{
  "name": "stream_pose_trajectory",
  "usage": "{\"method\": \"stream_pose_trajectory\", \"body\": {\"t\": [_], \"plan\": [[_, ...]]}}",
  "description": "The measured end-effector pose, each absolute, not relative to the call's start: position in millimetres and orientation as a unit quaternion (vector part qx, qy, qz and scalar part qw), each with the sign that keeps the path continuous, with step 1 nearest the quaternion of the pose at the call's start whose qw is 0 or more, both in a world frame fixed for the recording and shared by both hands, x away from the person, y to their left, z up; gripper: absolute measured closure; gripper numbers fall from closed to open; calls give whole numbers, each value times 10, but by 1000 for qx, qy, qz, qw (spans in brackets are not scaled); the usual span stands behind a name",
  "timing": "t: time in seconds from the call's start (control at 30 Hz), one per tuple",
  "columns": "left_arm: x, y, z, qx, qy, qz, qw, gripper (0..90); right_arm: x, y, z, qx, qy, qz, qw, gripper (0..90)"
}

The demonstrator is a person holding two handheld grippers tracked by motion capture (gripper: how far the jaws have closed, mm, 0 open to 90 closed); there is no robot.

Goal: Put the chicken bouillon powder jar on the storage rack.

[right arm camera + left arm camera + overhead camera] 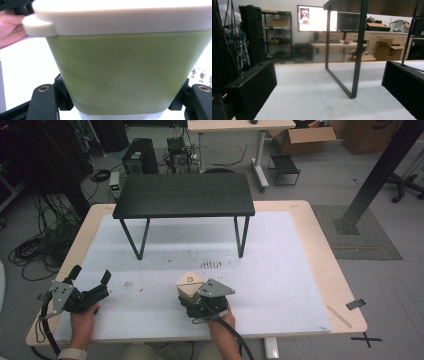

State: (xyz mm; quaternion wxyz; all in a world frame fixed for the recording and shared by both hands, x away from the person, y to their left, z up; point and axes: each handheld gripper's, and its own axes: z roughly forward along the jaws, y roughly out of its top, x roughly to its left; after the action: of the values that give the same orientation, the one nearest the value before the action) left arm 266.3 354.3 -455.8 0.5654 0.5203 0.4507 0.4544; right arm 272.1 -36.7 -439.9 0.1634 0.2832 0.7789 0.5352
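**Container gripped, lift not yet made**

The right gripper (192, 301) has its jaws clamped on the green container (188, 287), one black jaw pressed against each lower side wall in the right gripper view. That much of the job looks done: the grab is made. The container sits on the white mat (280, 270), well in front of the small black table (185, 195) and roughly level with its right legs, toward the person's edge. I can't tell whether its base has left the mat; it seems to be resting there. Where it is meant to go is not evident. The small black table is the only obvious landmark nearby, so carrying and setting down would be what remains, in my judgement.

The left gripper (90, 280) rests well to the left of the container, in front of the table's left legs, its jaws spread wide with nothing between them; its own camera looks across bare mat at a table leg (358, 50).

The container (127, 75) is a pale, matte green tub, its walls tapering toward the base, topped with a white lid (120, 15) that has a small tab jutting out at one side. The lid looks seated flat. The walls look smooth, so I would expect them to be slippery under the pads.
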Motion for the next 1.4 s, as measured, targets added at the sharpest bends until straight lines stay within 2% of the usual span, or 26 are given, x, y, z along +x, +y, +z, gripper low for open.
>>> {"method": "stream_pose_trajectory", "body": {"t": [0.77, 1.4], "plan": [[2666, 3544, -4557, 521, 451, 454, 565, 2, 2711, -452, -4358, 296, 755, 560, 171, 291], [2669, 3533, -4555, 525, 450, 455, 561, 2, 2757, -641, -4155, 311, 724, 579, 207, 292]]}}
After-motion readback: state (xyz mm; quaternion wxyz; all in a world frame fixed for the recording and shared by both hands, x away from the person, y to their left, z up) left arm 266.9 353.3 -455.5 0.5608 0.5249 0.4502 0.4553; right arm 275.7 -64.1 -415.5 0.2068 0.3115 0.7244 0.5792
